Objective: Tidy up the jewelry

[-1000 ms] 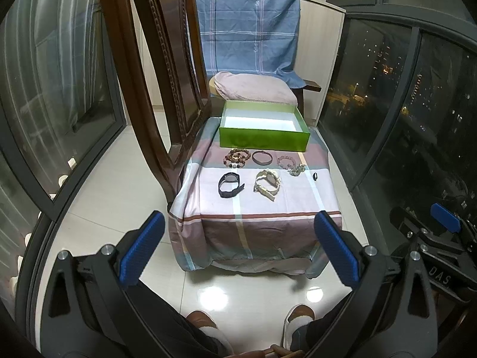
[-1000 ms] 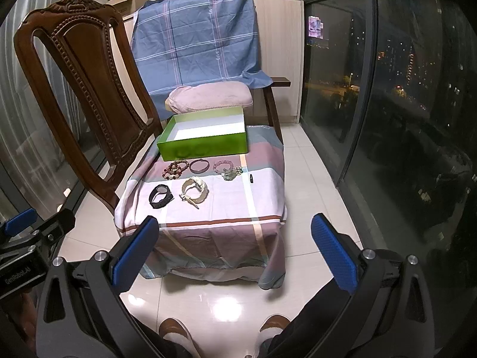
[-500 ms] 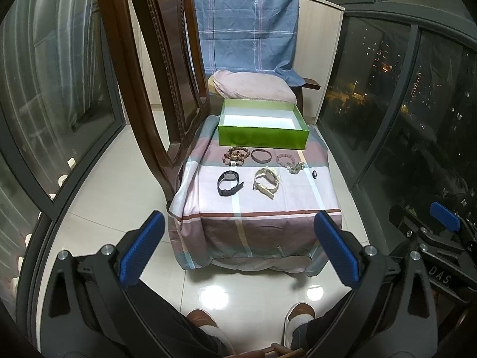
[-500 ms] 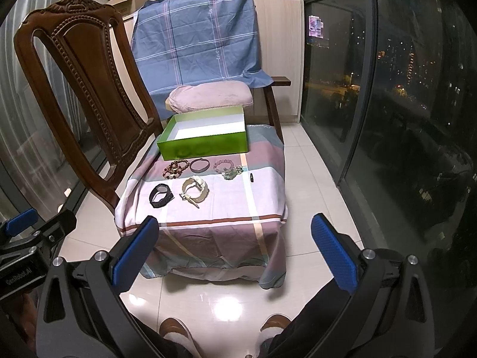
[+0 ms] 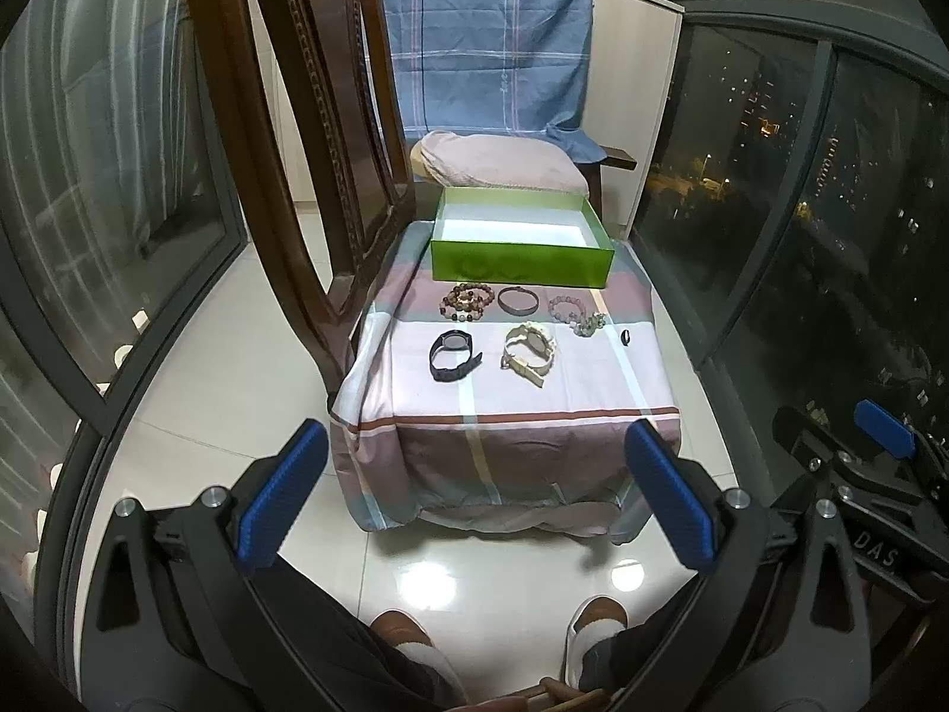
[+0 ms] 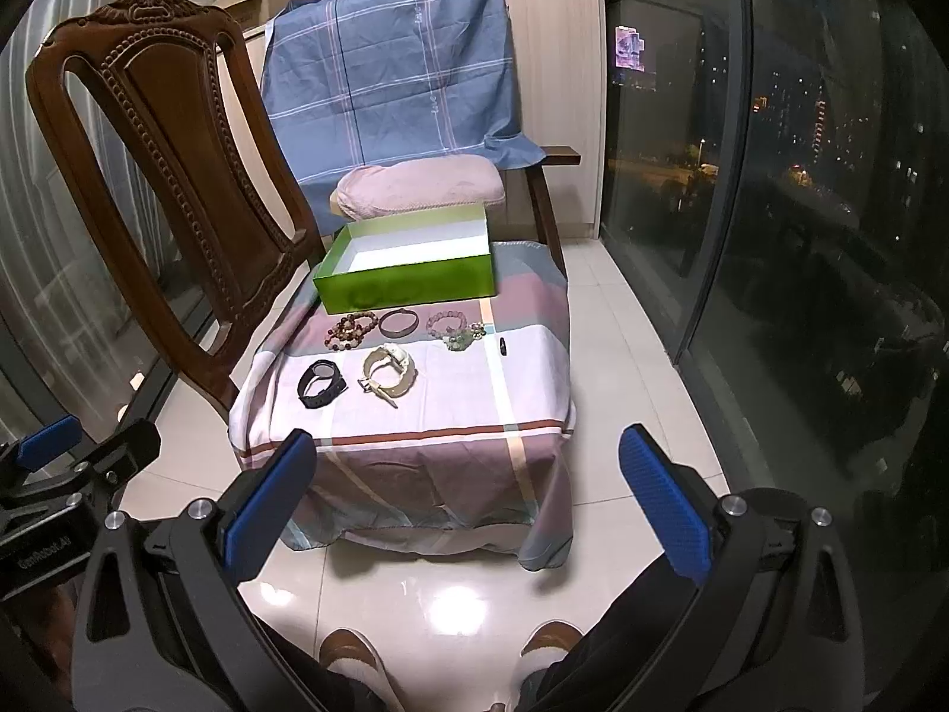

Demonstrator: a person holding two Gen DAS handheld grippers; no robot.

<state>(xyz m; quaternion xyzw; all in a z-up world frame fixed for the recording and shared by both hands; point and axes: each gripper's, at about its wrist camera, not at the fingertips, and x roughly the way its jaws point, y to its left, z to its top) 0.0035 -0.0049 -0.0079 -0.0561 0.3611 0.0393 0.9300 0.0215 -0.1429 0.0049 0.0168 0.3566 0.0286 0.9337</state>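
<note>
An open green box (image 5: 522,264) (image 6: 409,282) with a white inside stands at the far end of a cloth-covered stool (image 5: 534,391) (image 6: 451,403). In front of it lie a brown bead bracelet (image 5: 467,302) (image 6: 351,329), a dark bangle (image 5: 518,300) (image 6: 398,323), a pink bead bracelet (image 5: 566,307) (image 6: 446,323) and a small black item (image 5: 624,336) (image 6: 503,347). Nearer lie a black watch (image 5: 452,355) (image 6: 320,384) and a cream watch (image 5: 529,352) (image 6: 388,375). My left gripper (image 5: 474,501) and right gripper (image 6: 465,504) are open and empty, held low in front of the stool.
A carved wooden chair (image 5: 308,136) (image 6: 178,178) stands at the stool's left. An armchair with a blue cloth (image 5: 486,41) (image 6: 391,77) and a pink cushion (image 5: 498,169) (image 6: 421,187) is behind. Glass panels (image 5: 801,207) (image 6: 771,207) line the right. My shoes (image 5: 403,632) rest on the tiled floor.
Both views have shifted very slightly; the stool sits a touch higher in the left view. Nothing on the stool has moved and both grippers stay open.
</note>
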